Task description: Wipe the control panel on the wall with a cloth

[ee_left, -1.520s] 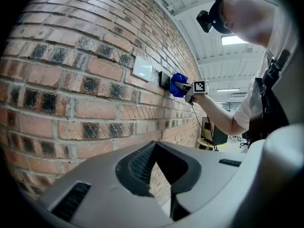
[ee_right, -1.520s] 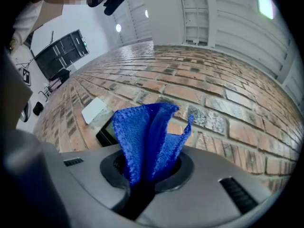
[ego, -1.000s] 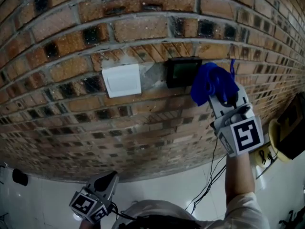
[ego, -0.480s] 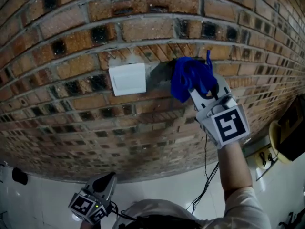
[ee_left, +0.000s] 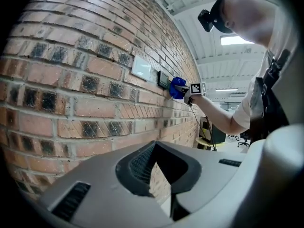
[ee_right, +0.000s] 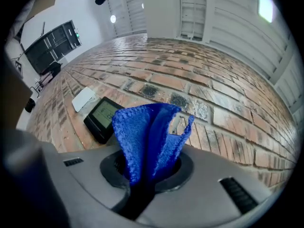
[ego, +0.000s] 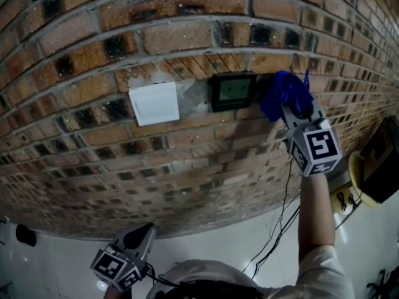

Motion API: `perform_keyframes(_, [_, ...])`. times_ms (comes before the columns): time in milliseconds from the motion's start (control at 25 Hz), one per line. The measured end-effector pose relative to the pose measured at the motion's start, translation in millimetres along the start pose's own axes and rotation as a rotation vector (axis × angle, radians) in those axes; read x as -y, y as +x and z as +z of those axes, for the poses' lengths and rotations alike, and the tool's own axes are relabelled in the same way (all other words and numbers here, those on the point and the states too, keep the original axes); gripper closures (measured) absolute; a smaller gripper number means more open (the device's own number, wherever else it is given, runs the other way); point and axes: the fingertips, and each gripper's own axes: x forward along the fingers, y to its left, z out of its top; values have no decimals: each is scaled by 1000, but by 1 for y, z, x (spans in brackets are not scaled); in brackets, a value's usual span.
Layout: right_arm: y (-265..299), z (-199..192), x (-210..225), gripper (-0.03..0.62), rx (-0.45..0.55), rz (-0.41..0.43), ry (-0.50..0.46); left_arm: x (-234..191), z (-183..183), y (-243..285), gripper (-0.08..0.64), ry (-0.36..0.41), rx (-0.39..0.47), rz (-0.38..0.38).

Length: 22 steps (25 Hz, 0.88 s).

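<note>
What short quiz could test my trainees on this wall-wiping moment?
1. True or false: the blue cloth covers the screen of the control panel.
2. In the head view, what is mounted on the brick wall just left of the panel? A) a white plate B) a mirror C) a shelf
3. Which gripper holds the cloth?

Key: 1 false; the cloth sits right of the panel, with the screen showing. 2 A. 3 the right gripper, jaws shut on it; the left gripper hangs low, shut and empty.

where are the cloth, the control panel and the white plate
cloth (ego: 283, 94), head view, middle of the blue bunch
control panel (ego: 232, 91), head view, its screen
white plate (ego: 154, 103), head view, centre of its face
</note>
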Motion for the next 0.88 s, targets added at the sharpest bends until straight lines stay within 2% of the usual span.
perform_keyframes(120, [-4,-2,1,506,-1,-7,16,2,2,-1,557,-1,2,-2])
perform_keyframes(200, [-9,15,-13,506,32,10,8,0,3,-4,557,1,1,2])
perform_keyframes(360, [-10,64,-78,506,132,148,-10,-3,1,-9,557,4,-4,16])
perform_keyframes(480, [5,77,-124,506,143,252,-15,-1,3,-10,557,-1,10,18])
perform_keyframes(560, [17,79,-143,506,143,284,-1,1,4,-12,557,-1,17,19])
perform_keyframes(720, [25,82,-142,506,171,275,27,1,2,-17,557,-7,22,32])
perform_keyframes(880, [15,68,-106,506,134,200,21,-4,-2,-18,557,-21,17,47])
